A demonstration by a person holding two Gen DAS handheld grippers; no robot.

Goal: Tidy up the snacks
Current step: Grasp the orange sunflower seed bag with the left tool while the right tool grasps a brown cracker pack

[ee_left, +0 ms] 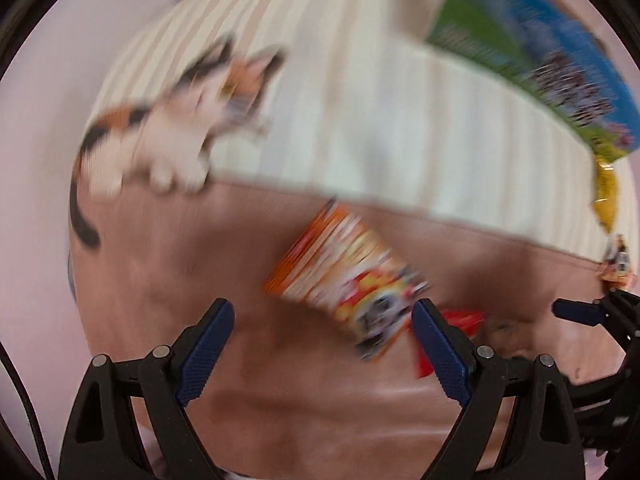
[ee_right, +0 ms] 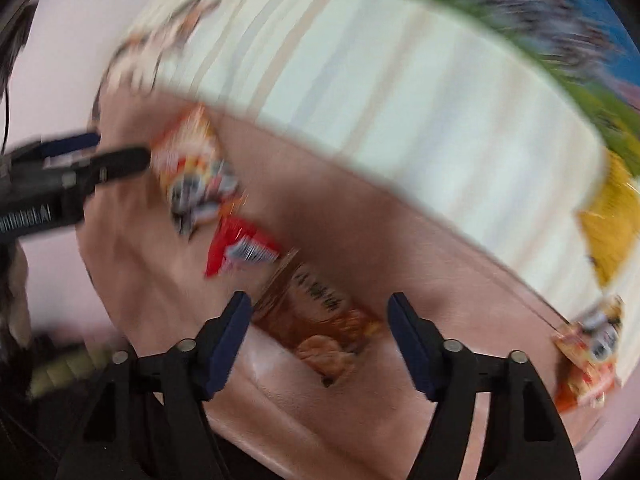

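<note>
Both views are motion-blurred. An orange snack packet (ee_left: 352, 280) lies on the brown surface (ee_left: 200, 264) just ahead of my open, empty left gripper (ee_left: 322, 316); it also shows in the right wrist view (ee_right: 196, 172). A red packet (ee_left: 460, 332) (ee_right: 240, 248) lies beside it. A brown snack packet (ee_right: 316, 320) lies between the fingers of my open right gripper (ee_right: 320, 308), not clamped. The left gripper (ee_right: 96, 152) shows at the left of the right wrist view, the right gripper (ee_left: 580, 312) at the right of the left wrist view.
A striped cream cloth (ee_left: 360, 100) covers the far part. A calico cat figure (ee_left: 180, 120) lies on it at left. A blue-green bag (ee_left: 540, 60), a yellow packet (ee_right: 612, 224) and another orange packet (ee_right: 592, 352) are at the right.
</note>
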